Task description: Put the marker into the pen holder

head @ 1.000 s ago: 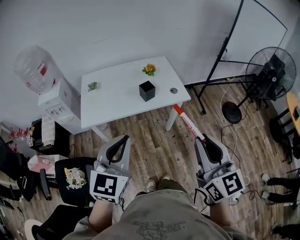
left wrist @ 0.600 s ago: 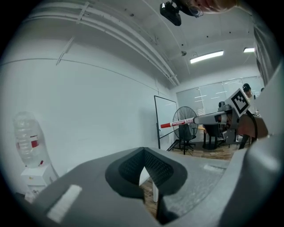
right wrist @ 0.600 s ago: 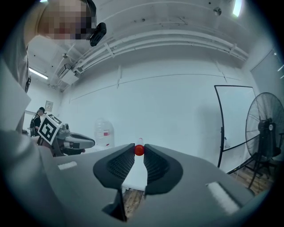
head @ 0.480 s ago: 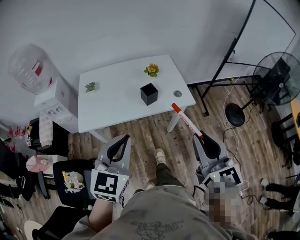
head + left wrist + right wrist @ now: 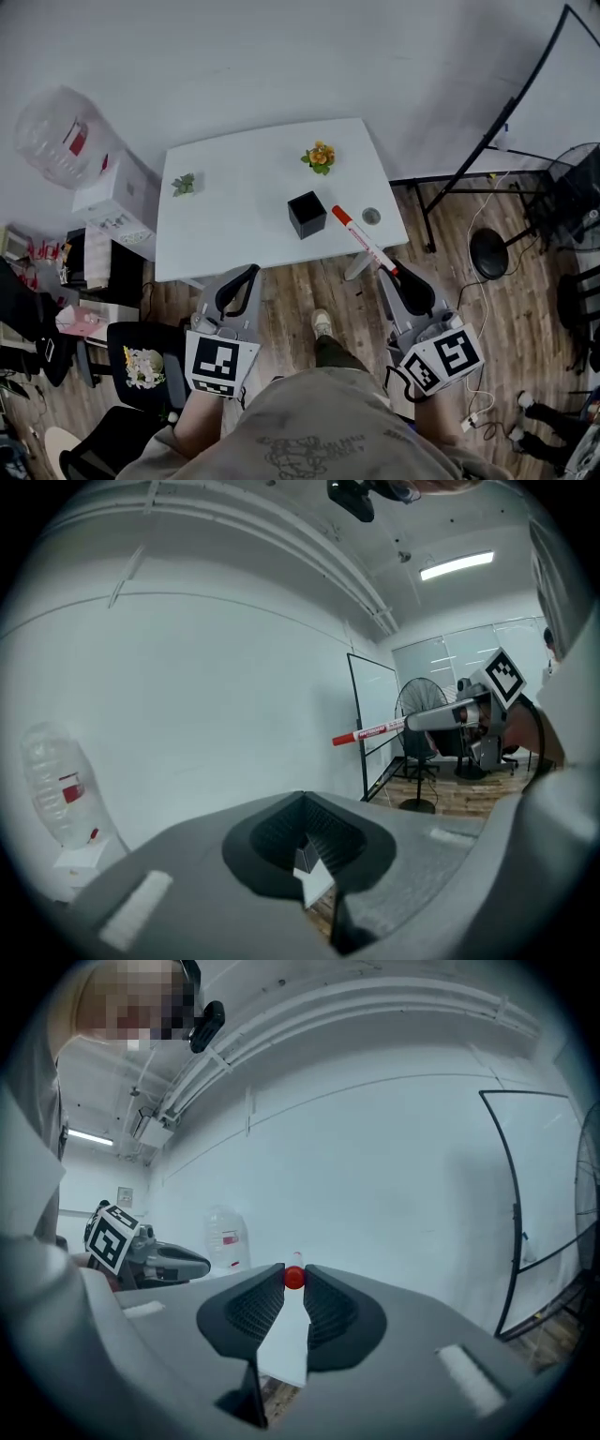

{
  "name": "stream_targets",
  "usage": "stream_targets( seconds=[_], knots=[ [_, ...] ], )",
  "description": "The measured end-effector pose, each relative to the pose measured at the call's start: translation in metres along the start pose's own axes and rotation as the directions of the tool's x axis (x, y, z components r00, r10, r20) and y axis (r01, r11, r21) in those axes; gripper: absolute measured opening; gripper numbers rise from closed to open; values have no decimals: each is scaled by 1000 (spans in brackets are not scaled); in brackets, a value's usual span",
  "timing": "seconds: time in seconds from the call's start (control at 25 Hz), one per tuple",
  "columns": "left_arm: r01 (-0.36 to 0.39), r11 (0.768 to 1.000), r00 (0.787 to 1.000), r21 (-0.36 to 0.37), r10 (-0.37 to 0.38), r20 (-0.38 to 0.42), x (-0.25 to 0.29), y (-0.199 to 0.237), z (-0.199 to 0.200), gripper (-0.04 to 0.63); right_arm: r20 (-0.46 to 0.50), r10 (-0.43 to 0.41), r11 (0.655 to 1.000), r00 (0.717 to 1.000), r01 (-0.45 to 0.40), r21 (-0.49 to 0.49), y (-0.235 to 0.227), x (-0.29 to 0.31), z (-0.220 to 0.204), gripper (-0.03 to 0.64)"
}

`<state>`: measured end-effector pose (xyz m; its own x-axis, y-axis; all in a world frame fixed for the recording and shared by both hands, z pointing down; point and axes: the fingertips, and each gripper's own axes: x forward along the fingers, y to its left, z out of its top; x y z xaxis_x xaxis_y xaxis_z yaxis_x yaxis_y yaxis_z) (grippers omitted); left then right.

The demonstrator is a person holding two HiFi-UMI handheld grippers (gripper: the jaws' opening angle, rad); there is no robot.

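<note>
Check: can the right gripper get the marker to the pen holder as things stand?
Probably yes. The right gripper is shut on the marker, whose red cap shows close beside the pen holder on the table. Nothing stands between them; the left gripper hangs off to the side.

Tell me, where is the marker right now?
In the head view the marker is clamped in the right gripper, pointing ahead and left; its red cap appears over the near edge of the white table, just right of the black pen holder.
</note>
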<state>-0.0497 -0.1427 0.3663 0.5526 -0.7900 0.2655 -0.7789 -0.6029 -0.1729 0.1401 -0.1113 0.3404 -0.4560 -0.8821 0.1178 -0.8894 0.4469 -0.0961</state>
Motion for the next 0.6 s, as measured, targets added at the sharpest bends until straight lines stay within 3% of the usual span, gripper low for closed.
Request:
stream_targets(
  seconds=[0.4,0.6],
  knots=[
    [-41,998,999,39,42,-6,115,32,38,0,-71,108,992,992,-112,-54,-83,93,9,95],
    [-61,997,997,38,63,-42,154,47,31,0,-107,146,985,984,-155,-77,-109,131,6,95]
  ],
)
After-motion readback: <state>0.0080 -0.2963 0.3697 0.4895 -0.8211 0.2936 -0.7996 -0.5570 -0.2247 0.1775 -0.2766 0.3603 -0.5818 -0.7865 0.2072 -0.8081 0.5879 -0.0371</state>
